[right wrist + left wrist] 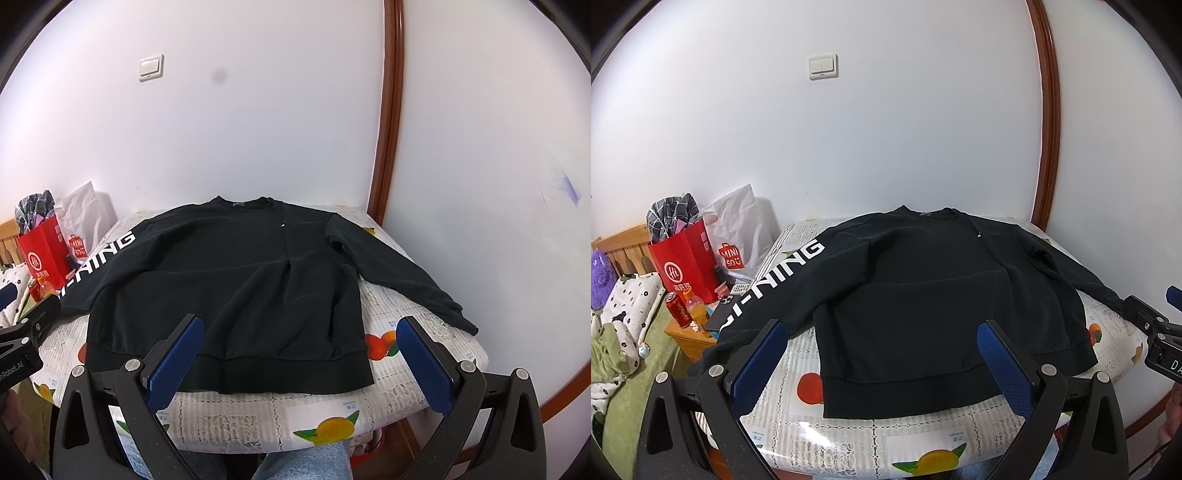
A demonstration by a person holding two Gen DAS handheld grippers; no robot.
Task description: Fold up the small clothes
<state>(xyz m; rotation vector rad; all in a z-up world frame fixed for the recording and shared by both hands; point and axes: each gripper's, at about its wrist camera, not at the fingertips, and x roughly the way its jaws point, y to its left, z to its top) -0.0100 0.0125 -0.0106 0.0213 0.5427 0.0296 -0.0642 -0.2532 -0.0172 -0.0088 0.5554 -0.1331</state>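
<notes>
Both the left gripper (882, 343) and right gripper (301, 339) hover wide apart and hold nothing, near the hem of the black sweatshirt (229, 280). It lies flat, sleeves spread, on the surface (406, 384); folding seems not yet begun.

The left hand-held gripper (881, 334) and the right hand-held gripper (299, 332) both hover level, jaws spread wide, gripping nothing.

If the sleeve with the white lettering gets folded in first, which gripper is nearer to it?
Probably the left gripper: open, it sits toward the lettered sleeve, which runs off the table edge on its side. The right gripper, also open, faces the hem near the plain sleeve.
</notes>
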